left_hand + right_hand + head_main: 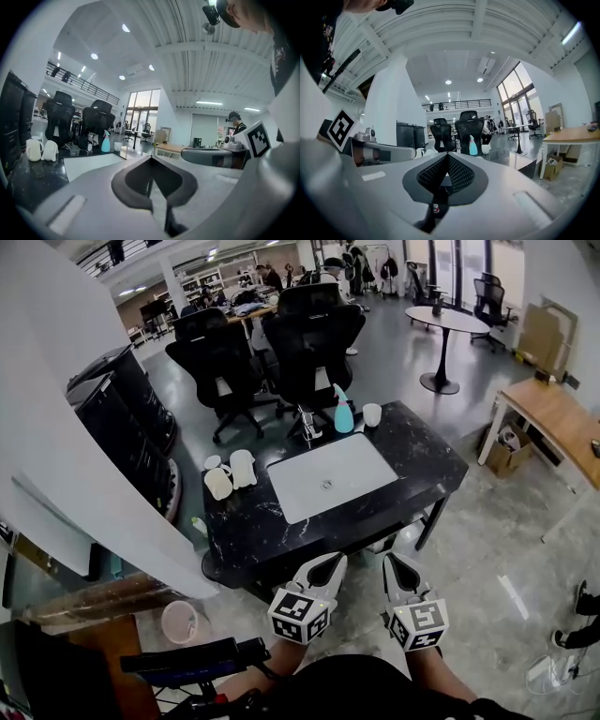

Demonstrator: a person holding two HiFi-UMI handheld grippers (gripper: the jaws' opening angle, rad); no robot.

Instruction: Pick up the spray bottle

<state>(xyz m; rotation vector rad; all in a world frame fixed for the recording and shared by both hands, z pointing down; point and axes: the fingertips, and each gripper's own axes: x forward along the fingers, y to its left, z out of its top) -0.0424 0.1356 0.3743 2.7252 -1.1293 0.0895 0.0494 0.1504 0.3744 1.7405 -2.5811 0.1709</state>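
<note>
Nearest the head camera, at the bottom edge of my view, sit both claws, each carrying its marker cube. Left claw (333,559): held low in front of the near edge of the desk (431,460), off its top. Its own camera shows the left claw (151,158) clenched, tips meeting, with nothing between them. Right claw (392,559): just beside the left one, also short of the desk edge. It too is clenched on nothing, as its own view of the right claw (447,154) shows.

On the desk, left to right:
- Two white jugs (231,475) stand near the left edge.
- A pale mat (333,474) lies flat in the middle.
- The spray bottle (344,413) stands at the far edge beyond the mat.
- A white cup (372,414) stands just beside the bottle on its right.

The spray bottle (106,142) stands upright: long axis vertical, teal body below, white spray head on top. I cannot tell which way the nozzle faces, as it is too small. It is well apart from both claws, across the whole desk, roughly ahead of the gap between them. In the right gripper view the spray bottle (473,146) appears just right of the claw tips. Black office chairs (314,334) stand behind the desk.
</note>
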